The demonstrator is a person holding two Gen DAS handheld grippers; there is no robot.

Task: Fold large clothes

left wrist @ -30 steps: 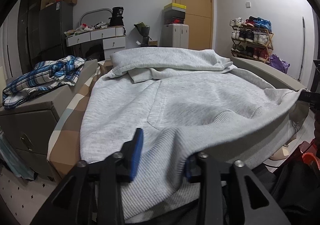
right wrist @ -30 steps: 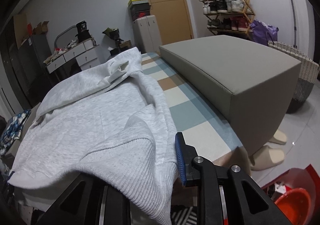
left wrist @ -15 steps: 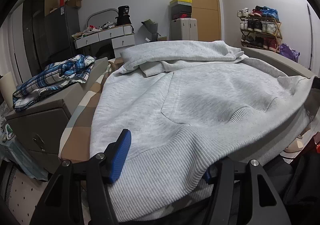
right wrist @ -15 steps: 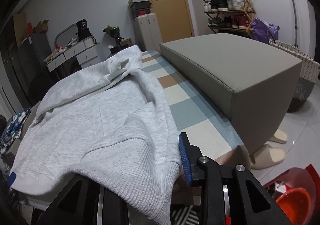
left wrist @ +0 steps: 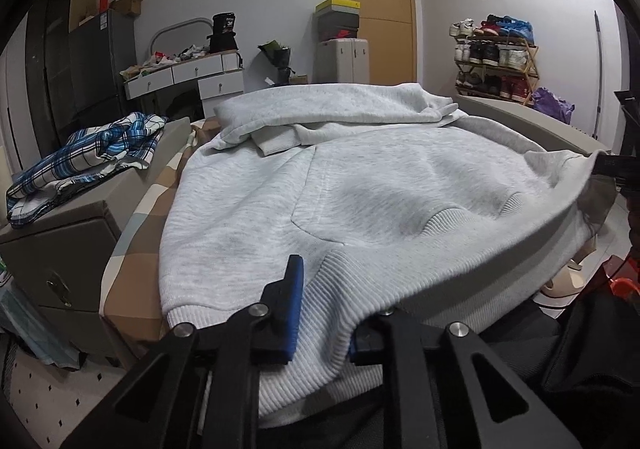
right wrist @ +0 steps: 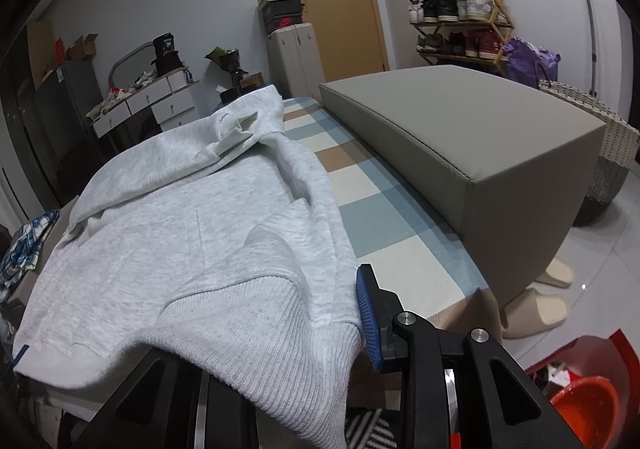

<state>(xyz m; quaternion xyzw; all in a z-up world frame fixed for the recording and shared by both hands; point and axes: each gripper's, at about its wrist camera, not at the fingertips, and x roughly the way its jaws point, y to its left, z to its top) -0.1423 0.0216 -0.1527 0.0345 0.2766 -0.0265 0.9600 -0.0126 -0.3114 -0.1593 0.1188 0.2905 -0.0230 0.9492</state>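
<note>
A large light grey hoodie point(left wrist: 360, 185) lies spread on a checked cloth over the table point(right wrist: 384, 217); it also shows in the right wrist view point(right wrist: 180, 233). My left gripper point(left wrist: 324, 321) is shut on the ribbed hem near the hoodie's left corner, the fabric bunched between the blue pads. My right gripper point(right wrist: 280, 329) holds the hem's right corner; the cloth drapes over and hides its left finger, and only the right blue pad point(right wrist: 366, 313) shows. The sleeves are folded in near the far hood.
A plaid shirt point(left wrist: 88, 157) lies on a grey cabinet point(left wrist: 60, 245) at left. A grey padded bench point(right wrist: 460, 153) runs along the table's right side. Slippers point(right wrist: 536, 309) and a red bucket point(right wrist: 580, 405) are on the floor at right.
The left gripper opened wide over the hem half a second ago, and has now shut on it. The right gripper has barely moved, still on the hem corner.
</note>
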